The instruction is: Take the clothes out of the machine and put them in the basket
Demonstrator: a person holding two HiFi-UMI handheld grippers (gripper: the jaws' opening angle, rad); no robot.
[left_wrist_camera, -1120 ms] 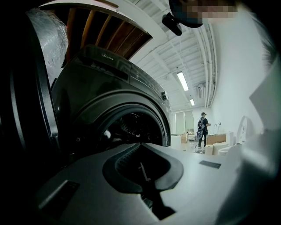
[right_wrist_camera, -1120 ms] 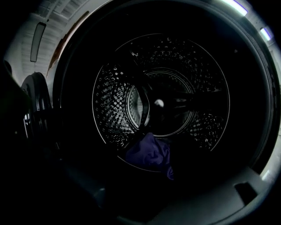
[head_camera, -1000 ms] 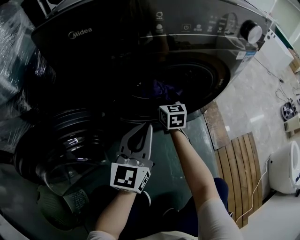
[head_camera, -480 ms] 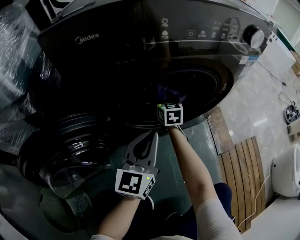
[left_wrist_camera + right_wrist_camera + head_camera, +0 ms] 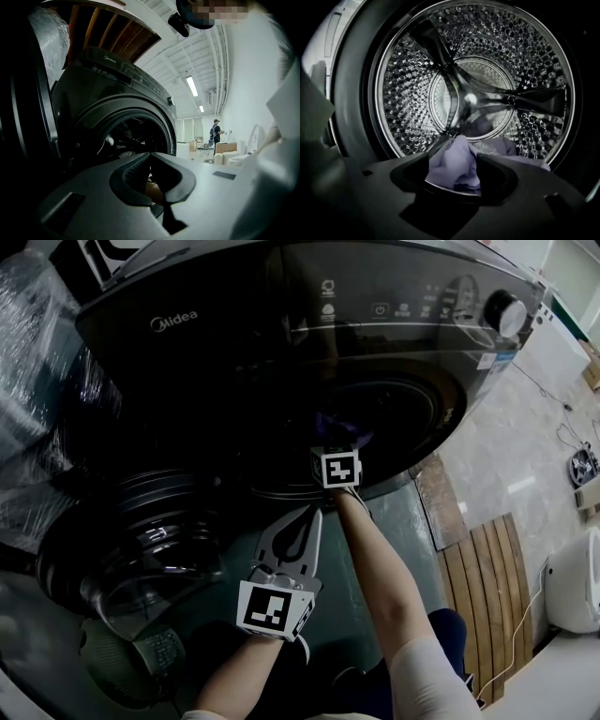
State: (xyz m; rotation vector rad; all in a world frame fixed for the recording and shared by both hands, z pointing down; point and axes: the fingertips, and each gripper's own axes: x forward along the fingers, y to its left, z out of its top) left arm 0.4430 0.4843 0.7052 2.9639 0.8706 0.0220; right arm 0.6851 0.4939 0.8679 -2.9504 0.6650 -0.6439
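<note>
Just beyond the drum's [image 5: 408, 93] lip, lilac clothes [image 5: 450, 173] bulge between the fingers [image 5: 501, 172] of the right gripper [image 5: 454, 155] — lately closing, not yet clenched — dead ahead; the left gripper [image 5: 311, 512], fingers pressed together and empty, hangs farther out.

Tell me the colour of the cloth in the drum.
Pale lilac; the cloth shows best in the right gripper view.

The left gripper [image 5: 311, 514] has flat grey jaws that curve round a teardrop-shaped gap, with ribbed dark pads on the inner faces. At its near end sits a white cube [image 5: 275, 611] printed with black square markers. The right gripper [image 5: 462, 145] has the same dark grey jaws and its own marker cube [image 5: 339, 468]. The person wears short pale sleeves [image 5: 427, 681] and dark blue trousers [image 5: 445, 629].
</note>
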